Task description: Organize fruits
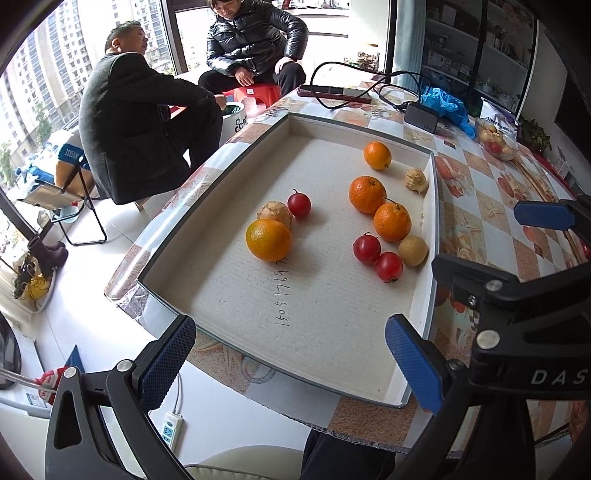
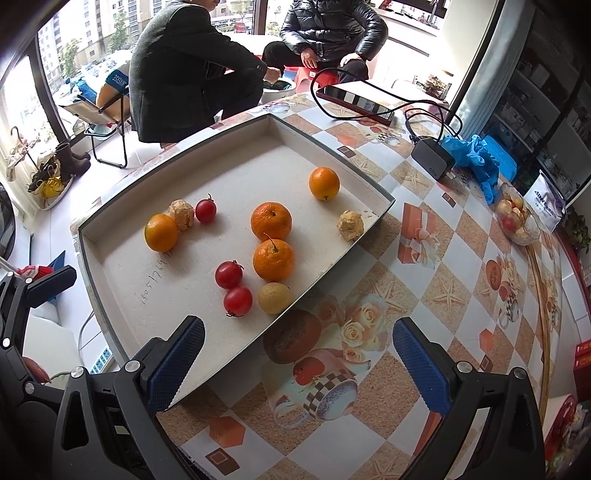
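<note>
A shallow white tray [image 1: 236, 295] [image 2: 122, 280] lies on the patterned table and holds loose fruit. Several oranges [image 1: 268, 240] [image 2: 273, 259], three red tomatoes [image 1: 366, 248] [image 2: 229, 274], a yellow-brown round fruit [image 1: 413, 251] [image 2: 274, 298] and two papery tan fruits [image 1: 275, 213] [image 2: 350, 225] are scattered in it. My left gripper [image 1: 291, 363] hovers open over the tray's near edge, with nothing between its fingers. My right gripper [image 2: 297, 363] stands open above the tablecloth, just right of the tray's near corner, also holding nothing.
Two seated persons [image 1: 140, 122] [image 2: 325, 33] are beyond the table's far side. A phone [image 2: 356, 99] with a black cable, a charger [image 2: 433, 158], blue gloves [image 2: 476, 155] and a clear bowl of fruit [image 2: 517, 218] lie on the table's far right.
</note>
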`<state>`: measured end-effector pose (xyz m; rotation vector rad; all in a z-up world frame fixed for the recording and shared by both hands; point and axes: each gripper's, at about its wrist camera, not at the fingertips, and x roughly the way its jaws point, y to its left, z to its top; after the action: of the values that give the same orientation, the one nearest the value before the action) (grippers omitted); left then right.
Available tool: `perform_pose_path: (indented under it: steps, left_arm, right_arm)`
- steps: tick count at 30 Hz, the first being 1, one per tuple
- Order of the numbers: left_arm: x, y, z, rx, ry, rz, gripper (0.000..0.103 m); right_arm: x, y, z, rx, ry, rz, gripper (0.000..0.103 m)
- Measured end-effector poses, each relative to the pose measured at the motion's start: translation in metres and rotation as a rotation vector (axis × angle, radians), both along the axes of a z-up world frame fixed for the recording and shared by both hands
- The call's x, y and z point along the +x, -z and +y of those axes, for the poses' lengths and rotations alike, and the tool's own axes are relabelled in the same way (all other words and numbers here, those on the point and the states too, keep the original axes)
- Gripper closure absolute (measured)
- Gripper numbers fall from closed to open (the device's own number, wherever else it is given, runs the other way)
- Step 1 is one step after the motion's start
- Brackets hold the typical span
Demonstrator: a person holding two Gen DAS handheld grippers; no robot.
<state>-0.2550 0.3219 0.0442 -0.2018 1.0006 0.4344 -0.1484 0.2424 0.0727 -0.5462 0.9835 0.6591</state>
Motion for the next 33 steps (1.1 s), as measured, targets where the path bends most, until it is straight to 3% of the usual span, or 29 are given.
perform_pose_path:
  steps: [33]
  left_arm:
    - [-0.0007, 0.0019, 0.0044, 0.009, -0.017, 0.008, 0.0]
  right_arm:
    - [-0.0042, 0.0029, 0.0054, -0.008, -0.027, 0.021, 0.0]
